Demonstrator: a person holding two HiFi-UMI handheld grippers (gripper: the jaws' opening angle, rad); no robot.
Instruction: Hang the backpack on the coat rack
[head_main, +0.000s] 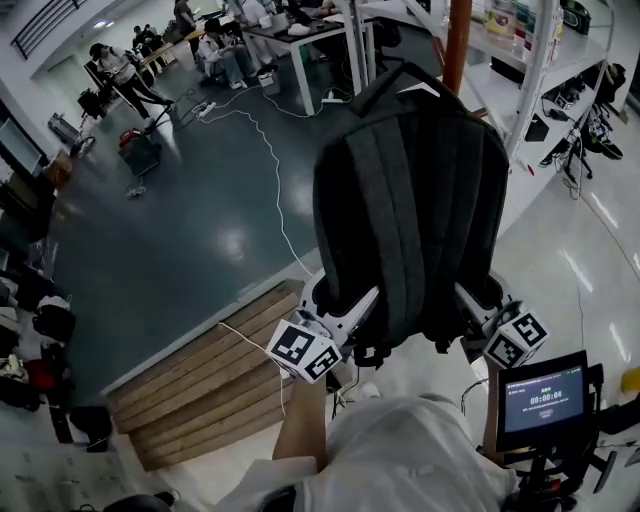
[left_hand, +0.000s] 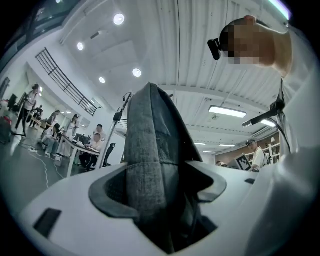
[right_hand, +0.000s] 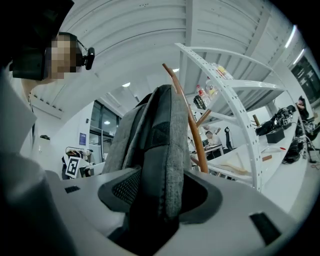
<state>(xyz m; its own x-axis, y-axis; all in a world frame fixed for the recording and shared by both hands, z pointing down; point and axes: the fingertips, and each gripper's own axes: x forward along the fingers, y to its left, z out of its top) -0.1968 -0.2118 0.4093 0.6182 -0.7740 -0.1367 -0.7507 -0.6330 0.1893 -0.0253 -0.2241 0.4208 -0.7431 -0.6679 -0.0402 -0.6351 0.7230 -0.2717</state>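
A dark grey backpack hangs in the air in the head view, its shoulder straps facing me. My left gripper is shut on its lower left side and my right gripper is shut on its lower right side. Just beyond the bag's top stands the brown pole of the coat rack. In the left gripper view the backpack's grey fabric is pinched in my left gripper. In the right gripper view my right gripper holds the backpack, and a curved wooden coat rack hook rises right behind it.
White shelving stands to the right of the rack. A stack of wooden boards lies on the floor at lower left. A small screen sits at lower right. People work at desks far back, with a cable across the floor.
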